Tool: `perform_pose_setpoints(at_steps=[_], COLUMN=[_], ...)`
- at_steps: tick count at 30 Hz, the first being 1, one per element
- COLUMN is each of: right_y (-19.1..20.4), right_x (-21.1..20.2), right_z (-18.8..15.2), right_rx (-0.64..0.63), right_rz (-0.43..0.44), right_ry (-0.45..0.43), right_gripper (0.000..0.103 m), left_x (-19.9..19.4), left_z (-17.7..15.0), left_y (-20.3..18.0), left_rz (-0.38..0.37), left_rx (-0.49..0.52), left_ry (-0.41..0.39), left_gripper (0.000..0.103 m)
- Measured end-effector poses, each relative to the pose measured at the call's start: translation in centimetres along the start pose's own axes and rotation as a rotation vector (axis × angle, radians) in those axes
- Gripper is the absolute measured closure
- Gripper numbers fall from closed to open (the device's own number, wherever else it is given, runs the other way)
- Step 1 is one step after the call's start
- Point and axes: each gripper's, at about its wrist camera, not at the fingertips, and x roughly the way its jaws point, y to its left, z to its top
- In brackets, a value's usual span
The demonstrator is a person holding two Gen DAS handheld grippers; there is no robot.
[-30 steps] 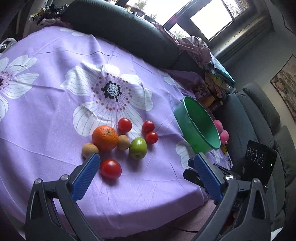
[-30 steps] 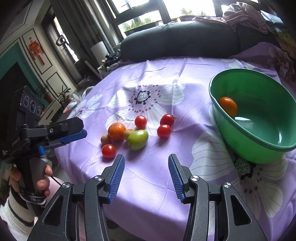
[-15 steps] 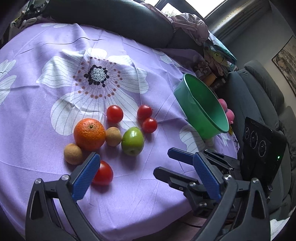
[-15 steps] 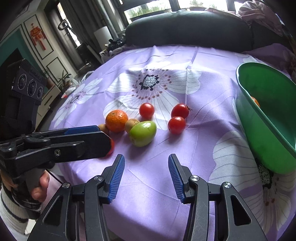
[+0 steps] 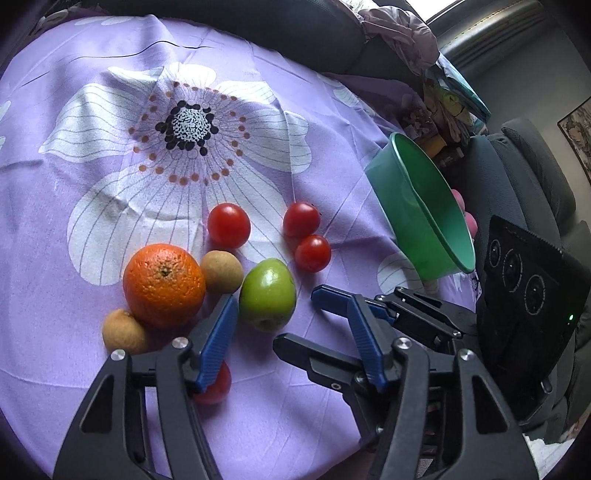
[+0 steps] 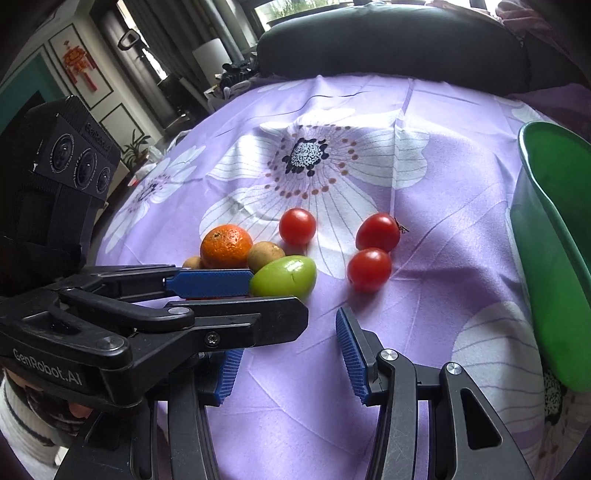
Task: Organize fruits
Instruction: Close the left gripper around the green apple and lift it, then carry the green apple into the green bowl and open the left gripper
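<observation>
On the purple flowered cloth lie an orange (image 5: 164, 284), a green apple (image 5: 267, 293), two small brown fruits (image 5: 221, 271) and several red tomatoes (image 5: 229, 225). My left gripper (image 5: 291, 314) hovers low over the near side of the cluster. Its jaws are closing, and one tomato (image 5: 214, 386) sits against its left pad with the right pad well clear. The apple lies just beyond the tips. My right gripper (image 6: 291, 362) is open with only cloth between its pads, short of the apple (image 6: 283, 277). The left gripper's fingers (image 6: 208, 282) cross in front of it. The green bowl (image 6: 554, 240) stands at the right.
The cloth's near edge runs just below both grippers. A dark sofa back (image 6: 388, 40) lines the far side. Clothes and clutter (image 5: 399, 33) are piled beyond the bowl (image 5: 424, 221). A grey sofa (image 5: 532, 177) stands at the right. A hand in a striped sleeve (image 6: 14, 417) holds the left gripper.
Both grippers came forward and down toward the fruit cluster. The left jaws narrowed from wide open. The two grippers now cross each other. The right jaws kept their gap.
</observation>
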Motion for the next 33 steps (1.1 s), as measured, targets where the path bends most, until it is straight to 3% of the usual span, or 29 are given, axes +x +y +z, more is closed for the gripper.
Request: perform_pose_setpoints(at_steps=[8, 12, 17, 19, 33], right_y=[-0.3, 0.0, 0.5, 0.4, 1.0], right_x=[1.4, 1.8, 2.3, 2.3, -1.1], right_z=[1.5, 2.2, 2.3, 2.3, 1.4], right_rx=[-0.012, -0.031, -0.056, -0.052, -0.054], right_rz=[0.001, 0.003, 0.009, 0.023, 0.010], right_ry=[0.059, 0.068, 0.067, 0.064, -0.029], right_gripper=[0.053, 0.053, 0.056, 0.060, 0.061], left_x=[0.2, 0.3, 0.4, 0.4, -0.9], left_z=[0.9, 1.2, 1.3, 1.2, 0.9], left_y=[0.5, 0.7, 1.0, 1.0, -2.7], left_rz=[-0.003, 0.000, 0.003, 0.002, 0.007], left_rx=[-0.002, -0.009, -0.014, -0.015, 0.060], left_ry=[0.019, 0.030, 0.034, 0.034, -0.018], left_gripper=[0.047, 0.061, 0.069, 0.069, 0.071])
